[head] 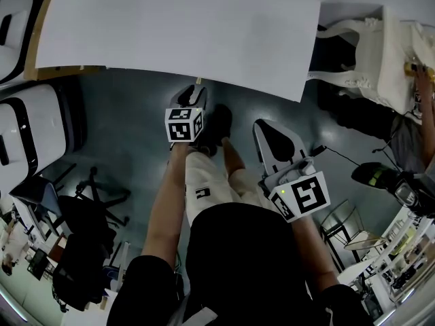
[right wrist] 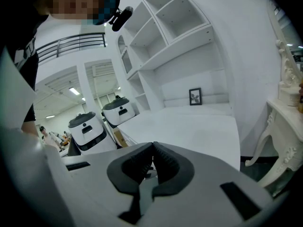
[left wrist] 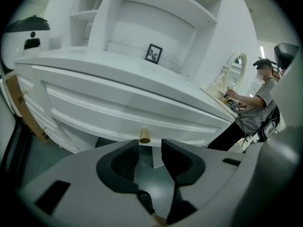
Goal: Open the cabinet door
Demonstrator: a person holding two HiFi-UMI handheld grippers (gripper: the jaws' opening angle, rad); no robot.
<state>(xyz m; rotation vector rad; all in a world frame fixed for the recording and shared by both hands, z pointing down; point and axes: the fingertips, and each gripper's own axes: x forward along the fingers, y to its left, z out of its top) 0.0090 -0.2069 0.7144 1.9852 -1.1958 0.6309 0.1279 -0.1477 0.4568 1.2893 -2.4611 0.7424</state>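
left hand-held gripper [left wrist: 149, 144] — jaws apart | right hand-held gripper [right wrist: 153, 145] — jaws seemingly together

— Home or lab?
— A lab hall dressed up as a home. The white cabinet [left wrist: 142, 103], its open shelves [right wrist: 175, 27], a framed picture [right wrist: 195, 96] and an ornate white table [right wrist: 284, 117] look domestic (a bedroom set, nearly).
— And the lab side?
— Two white robot-like machines [right wrist: 87, 126] beside the cabinet, a mezzanine railing [right wrist: 71, 44], strip ceiling lights [right wrist: 73, 91], a black office chair [head: 95, 189] on the grey floor [head: 129, 128], and people [right wrist: 47, 135] far off.
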